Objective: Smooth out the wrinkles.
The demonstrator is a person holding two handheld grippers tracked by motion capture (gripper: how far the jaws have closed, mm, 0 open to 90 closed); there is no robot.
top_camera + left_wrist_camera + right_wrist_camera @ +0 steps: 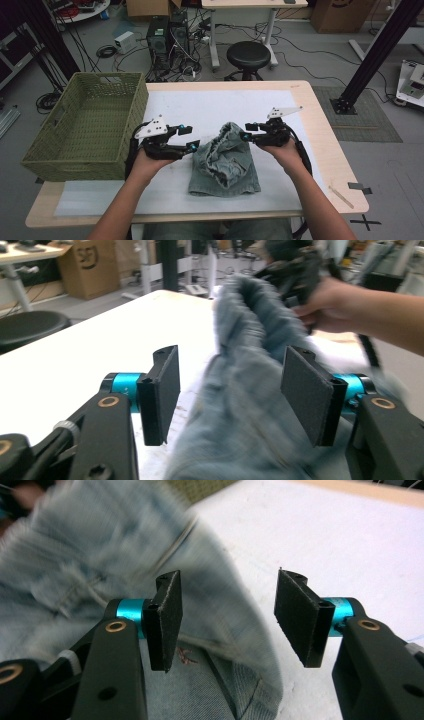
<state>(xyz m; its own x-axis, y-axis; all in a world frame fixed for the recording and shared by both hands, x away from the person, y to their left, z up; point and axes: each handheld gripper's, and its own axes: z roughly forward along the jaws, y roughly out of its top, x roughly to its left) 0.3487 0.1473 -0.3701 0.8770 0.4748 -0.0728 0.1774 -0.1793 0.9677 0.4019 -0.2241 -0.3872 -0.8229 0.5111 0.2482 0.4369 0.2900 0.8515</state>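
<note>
1. Jeans (226, 162) lie mid-table on the white mat (280, 107), rumpled, waistband end humped up between the grippers.
2. Left gripper (231, 392): jaws apart, denim between the pads, not pinched. Risk: closing catches one layer only.
3. Right gripper (227, 617): jaws apart, nothing between. Risk: closing misses the hem.
4. Basket (85, 127) close at left; a swing could knock it.

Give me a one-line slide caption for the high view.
Two hand-held grippers, left gripper and right gripper, jaws open, flank crumpled denim shorts beside a green basket.
</note>
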